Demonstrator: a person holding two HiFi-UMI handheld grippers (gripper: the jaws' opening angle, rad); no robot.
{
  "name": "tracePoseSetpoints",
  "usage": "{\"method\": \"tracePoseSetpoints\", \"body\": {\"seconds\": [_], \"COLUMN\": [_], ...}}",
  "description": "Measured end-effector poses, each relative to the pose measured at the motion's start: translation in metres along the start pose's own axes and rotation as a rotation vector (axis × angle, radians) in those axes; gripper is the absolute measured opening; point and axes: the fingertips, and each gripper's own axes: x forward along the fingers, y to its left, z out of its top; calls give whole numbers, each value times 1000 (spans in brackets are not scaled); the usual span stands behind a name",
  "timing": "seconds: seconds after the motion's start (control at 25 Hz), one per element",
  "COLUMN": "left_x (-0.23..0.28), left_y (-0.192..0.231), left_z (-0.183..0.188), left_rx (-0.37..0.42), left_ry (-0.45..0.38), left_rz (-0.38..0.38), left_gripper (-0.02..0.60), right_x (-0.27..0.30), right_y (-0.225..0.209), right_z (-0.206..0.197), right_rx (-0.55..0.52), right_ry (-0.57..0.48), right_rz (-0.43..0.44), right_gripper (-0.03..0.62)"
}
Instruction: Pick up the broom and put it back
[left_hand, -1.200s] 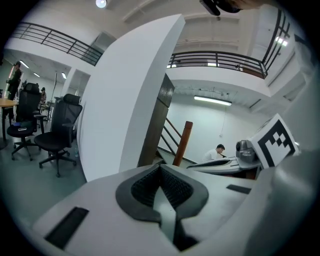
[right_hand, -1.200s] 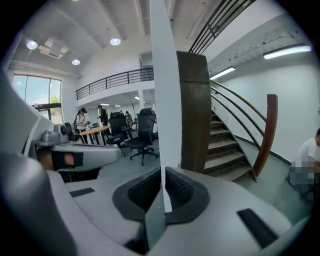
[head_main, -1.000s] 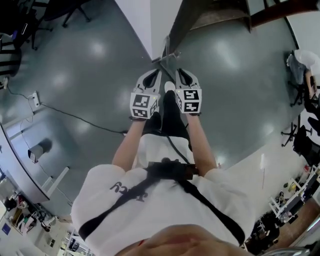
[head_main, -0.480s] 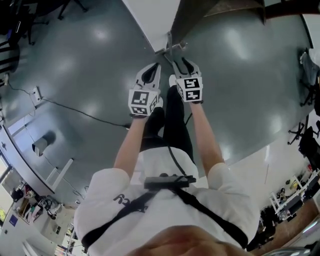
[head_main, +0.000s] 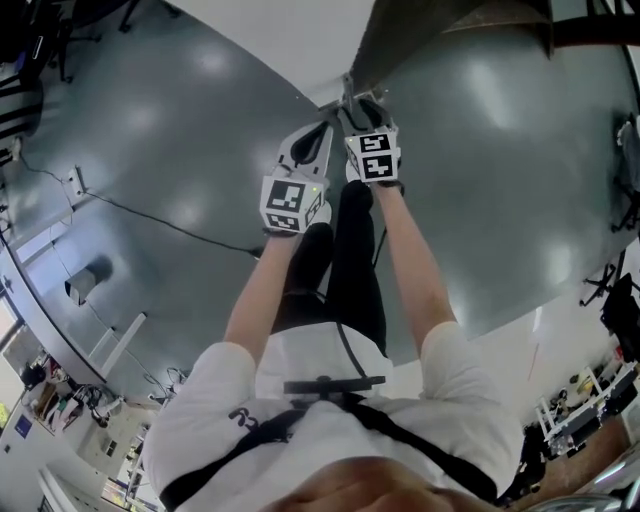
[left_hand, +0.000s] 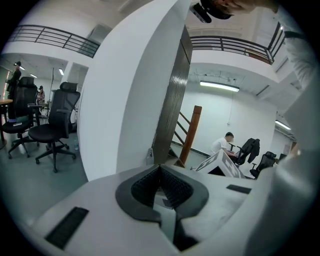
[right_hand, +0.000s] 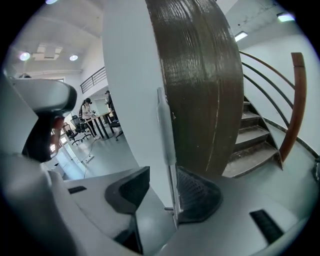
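Right gripper view: stairs (right_hand: 252, 145) beyond broom (right_hand: 166, 131).

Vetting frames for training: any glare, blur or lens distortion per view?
Head view: heavy fisheye bend; soft light glare patches on the glossy floor; sharp. Left gripper view: dark vignetted corners; tube light bright, not blooming. Right gripper view: vignetted too; brown stair post bowed by the lens; ceiling spots blown out.
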Motion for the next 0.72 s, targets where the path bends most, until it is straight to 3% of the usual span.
{"method": "tracePoseSetpoints", "body": {"seconds": [0.28,0.52,0.72], "left_x": [0,-2,-8], "left_y": [16,16,13], "left_z": [2,-3,-5], "left_rx": [-56,-61,-89], "left_ry": [-16,-12,-6], "left_rz": [49,53,53], "left_gripper": [9,9,9], "right_x": [31,44,36], "right_y": [-7,-14,-7], "right_z": [4,6,4], "right_rx": [-13,24,-23], "right_ry": [22,6,23], "right_rz": [-14,6,19], "right_gripper": [147,146,104]}}
